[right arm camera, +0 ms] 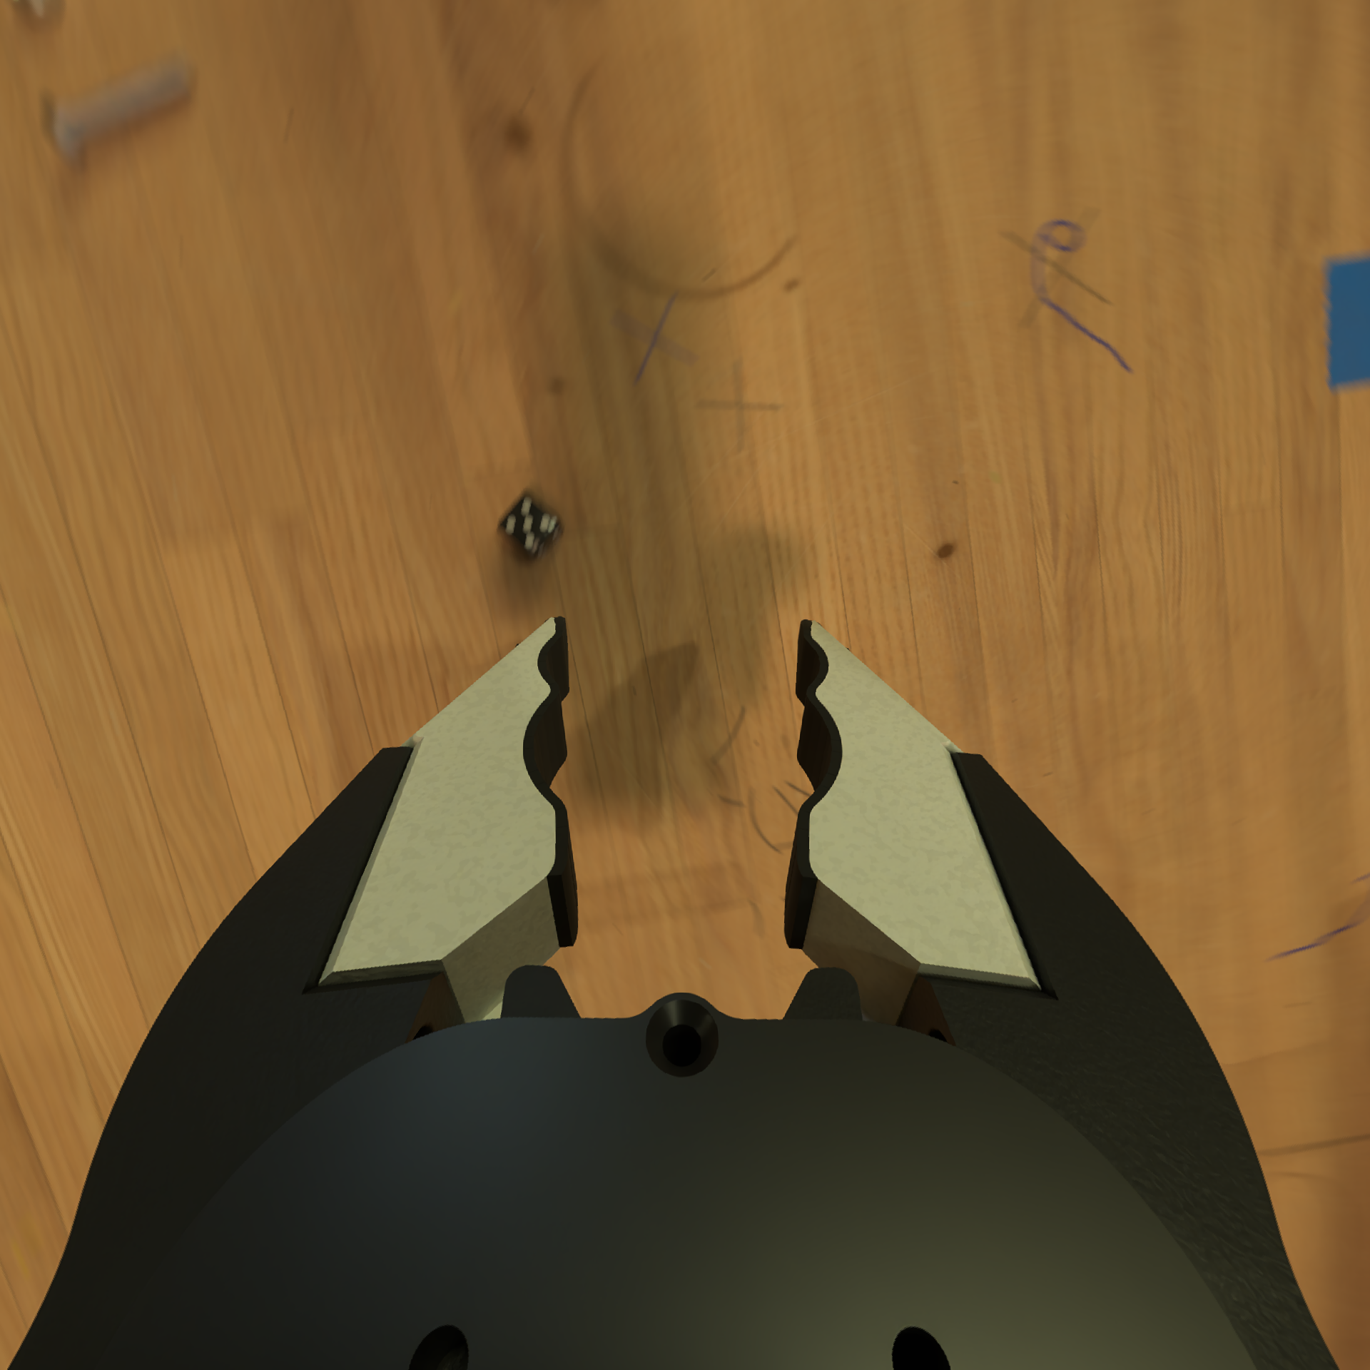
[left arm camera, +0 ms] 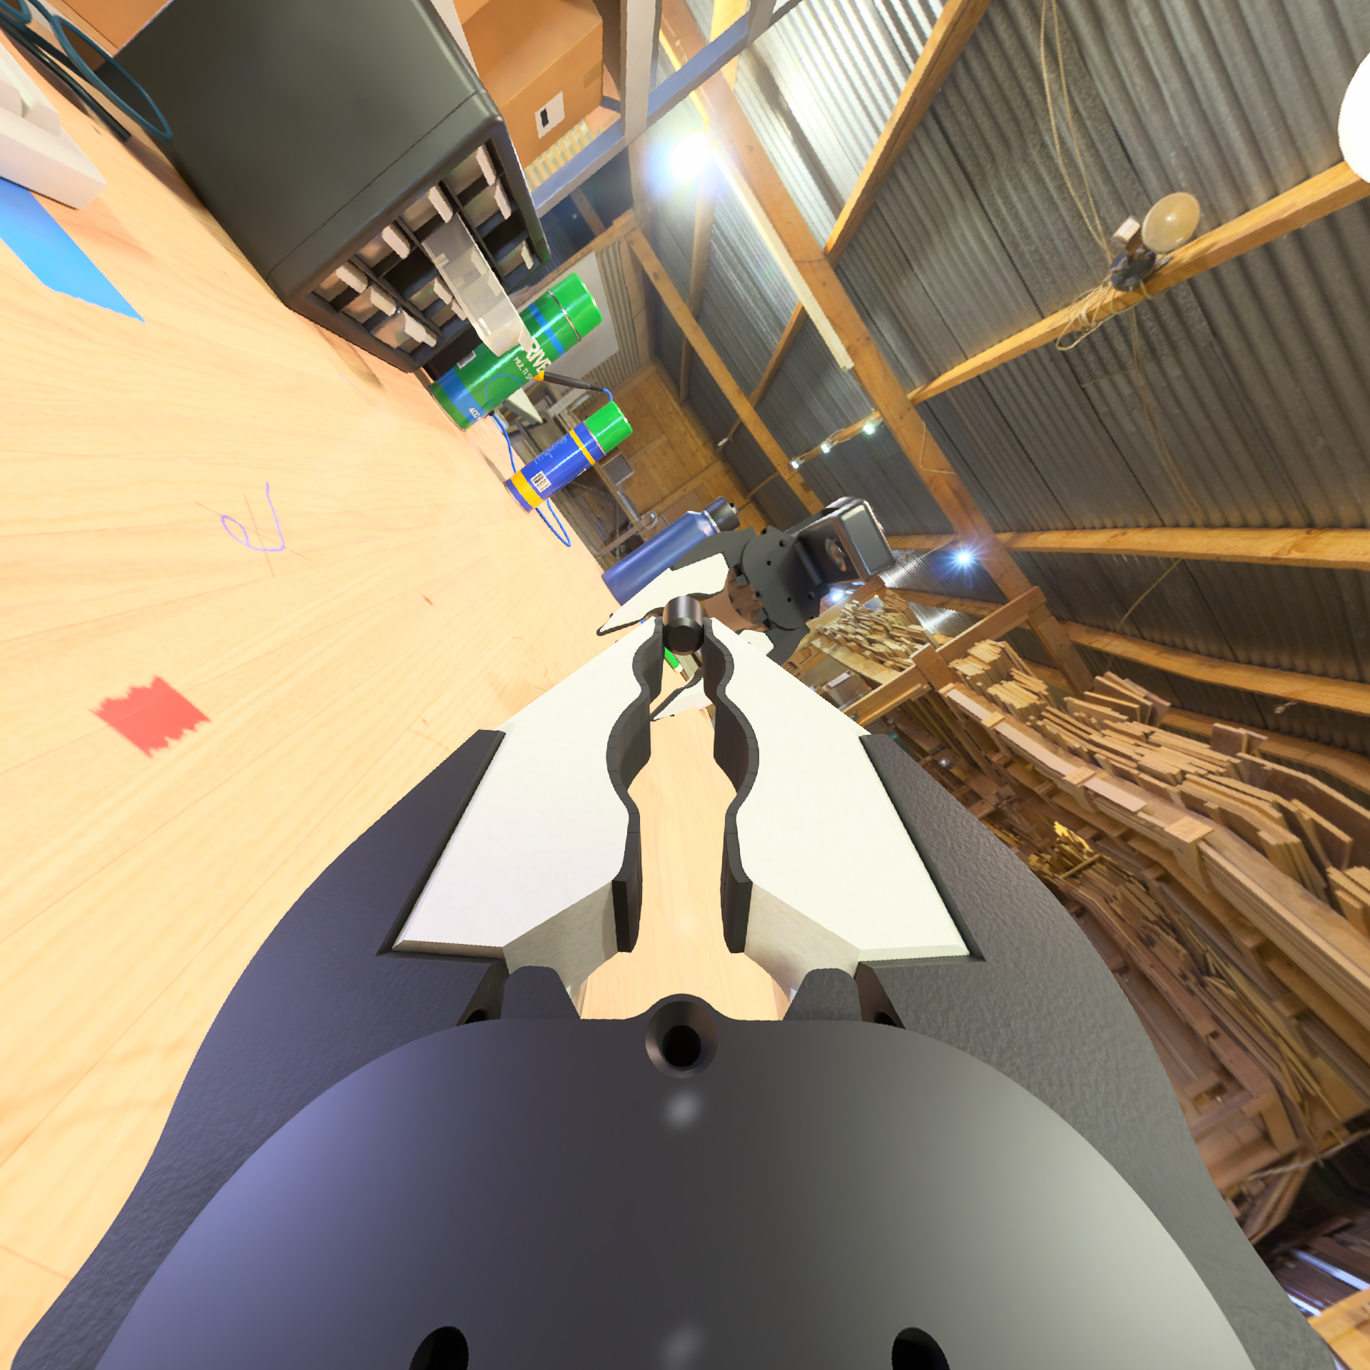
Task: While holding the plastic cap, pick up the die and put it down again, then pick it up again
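My left gripper (left arm camera: 682, 637) has its jaws clamped on the small dark plastic cap (left arm camera: 683, 621) at the tips, raised off the worktop (left arm camera: 222, 608). My right gripper (right arm camera: 682, 623) points down, jaws wide with nothing between them. The black die (right arm camera: 529, 525) sits on the wood just ahead-left of the left fingertip (right arm camera: 556, 630), not touching.

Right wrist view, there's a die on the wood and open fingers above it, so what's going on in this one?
Two grippers share the job. The left gripper is shut on a small dark plastic cap, held at its fingertips above the wooden table. The right gripper is open and empty, looking down at the table, with the black die lying on the wood just ahead and slightly left of its fingertips. The die is not gripped at this moment. A bolt lies farther off.
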Robot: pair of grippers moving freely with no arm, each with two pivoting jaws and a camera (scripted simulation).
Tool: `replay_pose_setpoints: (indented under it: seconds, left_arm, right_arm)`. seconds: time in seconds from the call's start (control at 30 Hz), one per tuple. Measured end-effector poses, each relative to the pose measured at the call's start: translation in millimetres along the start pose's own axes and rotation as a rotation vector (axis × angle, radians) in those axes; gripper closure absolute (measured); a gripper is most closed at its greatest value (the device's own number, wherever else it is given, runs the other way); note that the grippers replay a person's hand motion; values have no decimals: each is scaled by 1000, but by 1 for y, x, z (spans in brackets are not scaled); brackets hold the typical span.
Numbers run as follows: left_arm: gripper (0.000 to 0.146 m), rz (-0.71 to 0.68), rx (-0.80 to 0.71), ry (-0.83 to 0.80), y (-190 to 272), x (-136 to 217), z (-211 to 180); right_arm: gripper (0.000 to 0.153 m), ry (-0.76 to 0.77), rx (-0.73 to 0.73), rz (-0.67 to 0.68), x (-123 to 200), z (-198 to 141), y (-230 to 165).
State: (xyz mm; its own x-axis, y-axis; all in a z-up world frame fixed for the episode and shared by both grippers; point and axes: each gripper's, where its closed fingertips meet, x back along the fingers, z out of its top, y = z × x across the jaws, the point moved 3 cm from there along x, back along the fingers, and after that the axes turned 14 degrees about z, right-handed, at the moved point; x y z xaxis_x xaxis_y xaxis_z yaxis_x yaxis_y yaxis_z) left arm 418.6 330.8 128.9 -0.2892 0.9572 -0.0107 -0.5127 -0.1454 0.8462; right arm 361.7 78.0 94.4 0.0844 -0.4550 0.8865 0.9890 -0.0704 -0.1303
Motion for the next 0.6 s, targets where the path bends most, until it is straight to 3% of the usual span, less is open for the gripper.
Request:
replay_pose_setpoints:
  seconds: [0.17, 0.3, 0.37, 0.43, 0.6]
  left_arm:
    - [137, 5, -11, -1, 1, 1, 1]
    - [137, 10, -15, 0, 0, 1, 2]
    - [137, 9, -11, 2, 0, 2, 2]
    - [137, 10, -9, 7, 0, 4, 4]
    - [137, 8, 7, 16, -2, 6, 5]
  right_arm:
    - [97, -402, 358, 139, 1, -5, -7]
    - [99, -611, 590, 159, -10, -5, -12]
    - [100, -673, 635, 172, -16, -7, -13]
    - [100, -655, 556, 186, -21, -6, -14]
    - [81, -437, 55, 260, -31, -1, -9]
